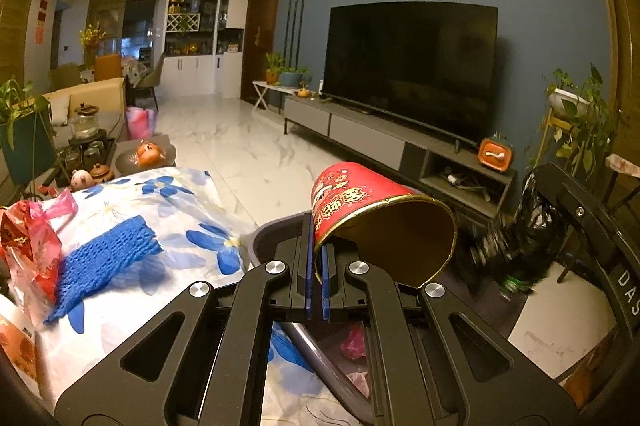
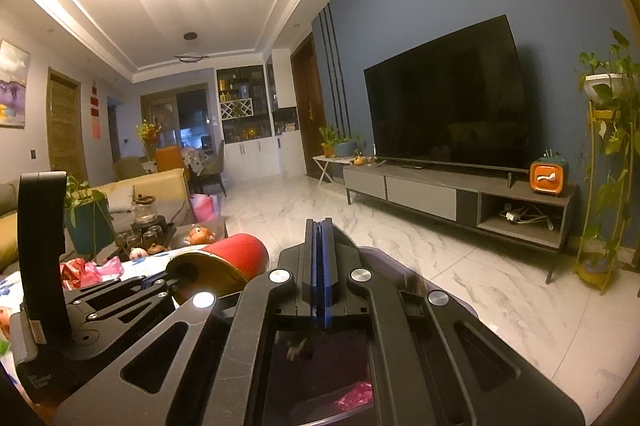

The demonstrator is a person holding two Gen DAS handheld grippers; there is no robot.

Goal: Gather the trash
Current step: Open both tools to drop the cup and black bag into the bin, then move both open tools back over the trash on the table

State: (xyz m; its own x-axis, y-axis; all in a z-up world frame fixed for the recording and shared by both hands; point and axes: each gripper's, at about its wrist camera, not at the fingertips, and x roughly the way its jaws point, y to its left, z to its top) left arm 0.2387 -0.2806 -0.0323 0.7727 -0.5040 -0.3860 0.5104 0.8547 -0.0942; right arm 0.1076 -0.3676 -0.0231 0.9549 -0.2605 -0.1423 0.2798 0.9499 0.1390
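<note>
You have the grey plastic trash bin (image 1: 266, 240) as your landmark, standing against the edge of the table with the blue-flowered white cloth (image 1: 168, 209). Directly above the bin's opening hangs the red printed paper cup with gold rim and lining (image 1: 360, 209), tipped on its side, mouth toward you. Your left gripper (image 1: 316, 262) pinches the cup's rim wall between its blue pads. That thin wall looks light and easily crushed, so the rim is the sensible hold; squeeze gently. Your right gripper (image 2: 320, 258), over the bin's far side, has its fingers pressed together with nothing visible between them. Inside the bin lie scraps of pink plastic wrapper (image 1: 354, 342). A crumpled red foil bag (image 1: 28, 246) waits on the cloth beside it.
</note>
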